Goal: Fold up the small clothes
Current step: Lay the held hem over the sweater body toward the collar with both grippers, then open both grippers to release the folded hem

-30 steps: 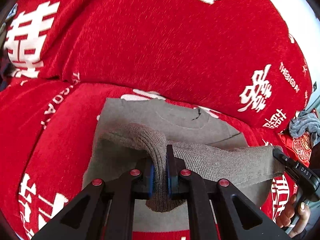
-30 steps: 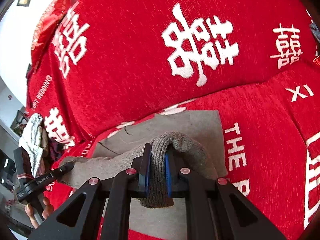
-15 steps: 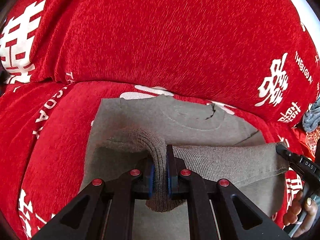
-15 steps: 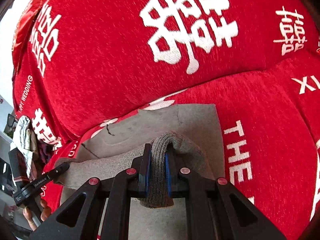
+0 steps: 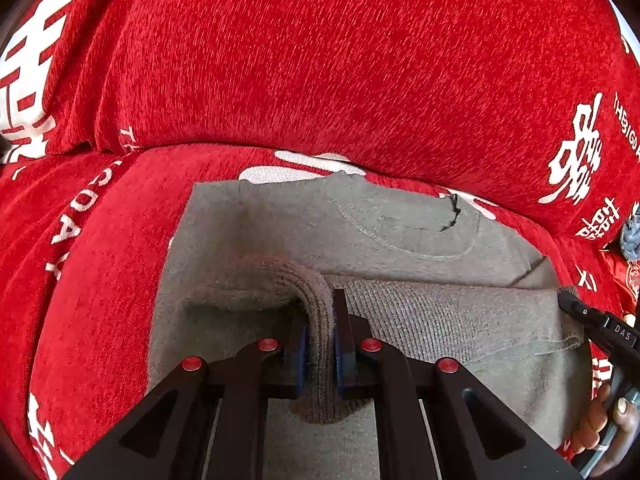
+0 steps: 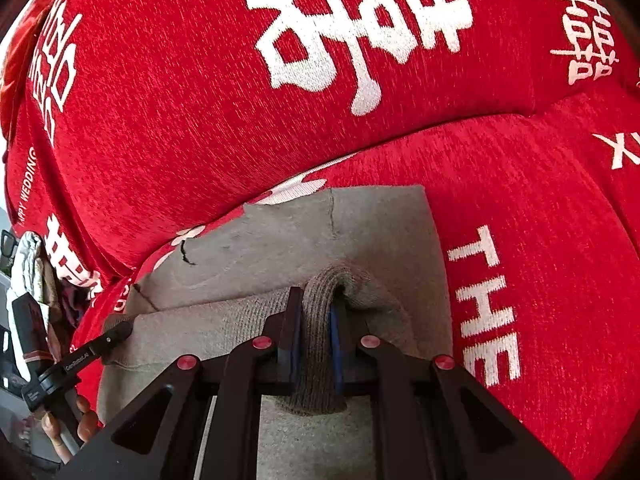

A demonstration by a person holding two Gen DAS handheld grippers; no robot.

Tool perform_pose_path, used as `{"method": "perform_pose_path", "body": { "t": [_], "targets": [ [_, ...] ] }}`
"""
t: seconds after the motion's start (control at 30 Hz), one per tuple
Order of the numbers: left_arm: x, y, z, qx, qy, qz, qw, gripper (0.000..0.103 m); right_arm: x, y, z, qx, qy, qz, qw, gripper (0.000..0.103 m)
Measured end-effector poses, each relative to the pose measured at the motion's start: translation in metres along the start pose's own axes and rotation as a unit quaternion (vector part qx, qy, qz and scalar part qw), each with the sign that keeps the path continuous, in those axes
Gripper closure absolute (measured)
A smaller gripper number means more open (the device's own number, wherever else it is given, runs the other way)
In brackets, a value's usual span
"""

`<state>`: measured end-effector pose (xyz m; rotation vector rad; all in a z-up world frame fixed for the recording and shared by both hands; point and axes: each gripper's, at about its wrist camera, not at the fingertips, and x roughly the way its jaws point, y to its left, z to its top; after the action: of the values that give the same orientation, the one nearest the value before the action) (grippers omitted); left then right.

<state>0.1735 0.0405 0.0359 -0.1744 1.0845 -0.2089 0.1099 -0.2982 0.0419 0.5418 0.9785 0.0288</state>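
A small grey-brown knit sweater [image 5: 400, 232] lies flat on a red sofa seat, neckline toward the backrest; it also shows in the right wrist view [image 6: 280, 240]. My left gripper [image 5: 320, 320] is shut on the ribbed hem [image 5: 460, 320] at its left corner. My right gripper [image 6: 314, 312] is shut on the hem [image 6: 224, 320] at its right corner. The hem is stretched between them, folded over the sweater's body toward the neckline. Each gripper shows at the edge of the other's view, the right one [image 5: 588, 320] and the left one [image 6: 108, 336].
The red sofa cover with white characters forms the seat [image 5: 100, 280] and the bulging backrest [image 5: 320, 60] just beyond the sweater. A grey cloth [image 5: 632, 236] lies at the far right. A pile of clothes [image 6: 32, 264] sits off the sofa's left end.
Both grippers have carried the hem forward over the sweater, toward the neckline and the backrest, and lower. The hem now covers more of the body.
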Motion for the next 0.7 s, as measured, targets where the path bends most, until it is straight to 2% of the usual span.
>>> {"method": "perform_pose_path", "body": {
  "t": [0.17, 0.27, 0.3, 0.33, 0.37, 0.4, 0.43, 0.47, 0.5, 0.7],
  "targets": [
    [0.0, -0.002, 0.0, 0.004, 0.002, 0.002, 1.0, 0.092, 0.003, 0.0, 0.001, 0.0, 0.008, -0.005, 1.0, 0.089],
    [0.003, -0.001, 0.001, 0.0, 0.024, -0.002, 0.9997, 0.089, 0.004, 0.001, 0.002, 0.004, 0.017, -0.002, 1.0, 0.085],
    [0.001, 0.0, 0.002, -0.001, 0.025, 0.0, 0.9997, 0.079, 0.001, 0.002, 0.003, 0.003, 0.015, -0.001, 1.0, 0.085],
    [-0.001, 0.001, 0.002, 0.0, 0.023, 0.001, 0.9997, 0.061, -0.002, 0.002, 0.003, 0.002, 0.012, 0.0, 1.0, 0.083],
    [-0.005, 0.001, 0.002, -0.002, 0.017, 0.003, 0.9998, 0.05, -0.005, 0.004, 0.004, 0.0, 0.009, 0.0, 1.0, 0.079],
    [-0.012, 0.002, 0.001, -0.007, 0.003, 0.004, 1.0, 0.03, -0.008, 0.005, 0.004, -0.001, 0.005, -0.001, 1.0, 0.074],
    [-0.017, 0.003, 0.001, -0.011, -0.009, 0.007, 0.9999, 0.024, -0.012, 0.006, 0.004, -0.002, -0.001, -0.003, 1.0, 0.061],
    [-0.023, 0.003, 0.001, -0.011, -0.024, 0.009, 0.9996, 0.024, -0.017, 0.007, 0.004, -0.003, -0.011, -0.007, 1.0, 0.048],
    [-0.026, 0.002, 0.001, -0.006, -0.026, 0.007, 0.9996, 0.024, -0.021, 0.006, 0.004, -0.003, -0.017, -0.01, 1.0, 0.045],
    [-0.038, 0.0, -0.003, 0.009, -0.024, 0.006, 0.9997, 0.024, -0.034, 0.003, 0.0, 0.004, -0.021, -0.003, 1.0, 0.045]
  ]
}}
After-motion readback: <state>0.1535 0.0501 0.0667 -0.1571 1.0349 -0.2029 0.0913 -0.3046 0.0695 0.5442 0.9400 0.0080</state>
